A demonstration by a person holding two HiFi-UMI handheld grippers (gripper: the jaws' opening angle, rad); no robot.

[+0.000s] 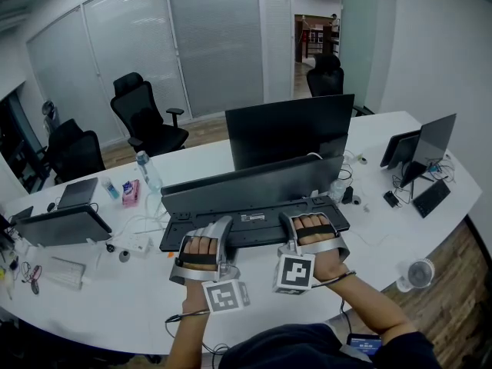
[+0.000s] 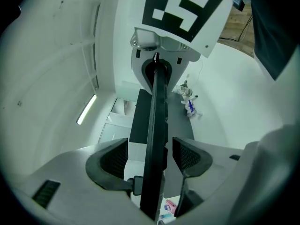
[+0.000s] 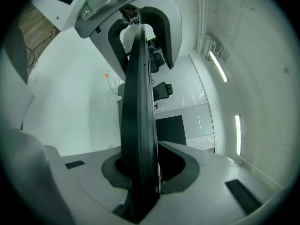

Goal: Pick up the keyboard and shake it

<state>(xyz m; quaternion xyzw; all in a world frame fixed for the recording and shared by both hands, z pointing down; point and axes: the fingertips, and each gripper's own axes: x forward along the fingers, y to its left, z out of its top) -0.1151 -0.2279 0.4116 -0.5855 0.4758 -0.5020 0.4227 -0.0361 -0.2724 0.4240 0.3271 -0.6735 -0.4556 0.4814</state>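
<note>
Keyboard (image 1: 254, 225), black, is held over the white desk (image 1: 115, 298) in front of the monitor (image 1: 288, 129), with its underside turned toward the head camera. It is clamped edge-on by the right gripper (image 1: 296, 223) near one end and gripped by the left gripper (image 1: 219, 233), jaws wider, near the other. A white label (image 1: 252, 217) is seen on its underside; the print cannot be read.

The left gripper (image 1: 221, 227) and right gripper (image 1: 292, 223) were held side by side at lower centre, each clamped on the keyboard (image 1: 261, 233). The left hand (image 1: 200, 247) and right hand (image 1: 314, 227) were strapped in, with forearms reaching up from the bottom edge.
</note>
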